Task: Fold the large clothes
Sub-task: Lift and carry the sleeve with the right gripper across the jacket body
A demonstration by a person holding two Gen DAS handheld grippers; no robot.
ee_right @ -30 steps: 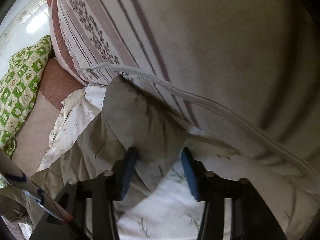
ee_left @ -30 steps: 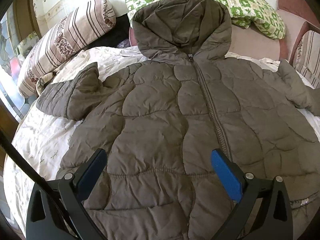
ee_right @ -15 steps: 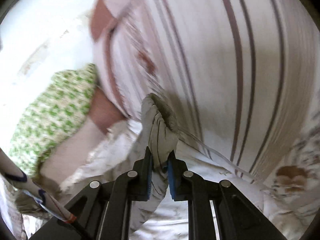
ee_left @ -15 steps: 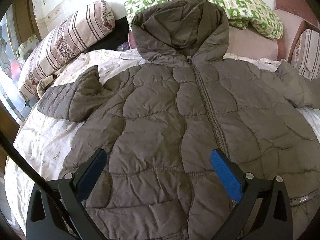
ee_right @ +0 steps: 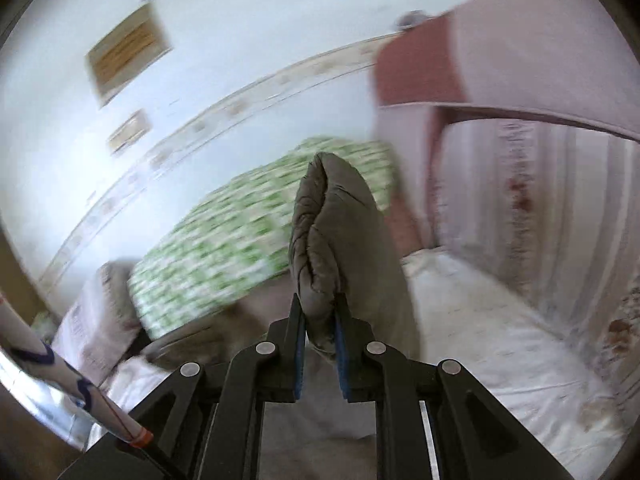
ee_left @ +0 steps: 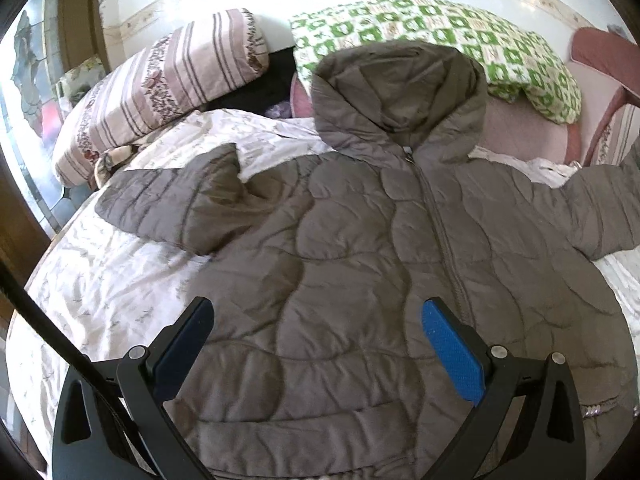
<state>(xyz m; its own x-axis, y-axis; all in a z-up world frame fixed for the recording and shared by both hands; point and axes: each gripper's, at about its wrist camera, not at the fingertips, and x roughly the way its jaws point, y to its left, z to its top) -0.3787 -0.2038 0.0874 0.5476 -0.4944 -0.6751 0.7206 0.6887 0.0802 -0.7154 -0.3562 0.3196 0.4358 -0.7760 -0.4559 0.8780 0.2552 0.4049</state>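
**Sleeve cuff up, folding barely begun**

On the far left of the bed (ee_left: 92, 292) a striped pillow (ee_left: 160, 88) leans against the wall, and just in front of it the jacket's left-hand sleeve (ee_left: 180, 208) lies flat on the white sheet, not folded in. The grey quilted jacket (ee_left: 340, 280) itself is spread front-up across the middle of the bed, zipped shut, with its hood (ee_left: 400, 92) resting at the far end against a green patterned pillow (ee_left: 460, 40). The left tongs (ee_left: 316, 340) hang over the near hem, spread wide and holding nothing, apart from the cloth.

Further right, the other sleeve (ee_left: 600, 208) runs off toward the edge of the left view. From the right view the right tongs (ee_right: 320, 320) are pinched narrow on that sleeve's cuff (ee_right: 328, 232), having just been closing on it, and the cuff stands up off the bed in front of the green pillow; the background is smeared with blur.

By my reckoning the task is at its very start: the jacket is laid out and one cuff is gripped, but no fold is made. Both sleeves still have to come across the chest, then the hood and body need doubling over.
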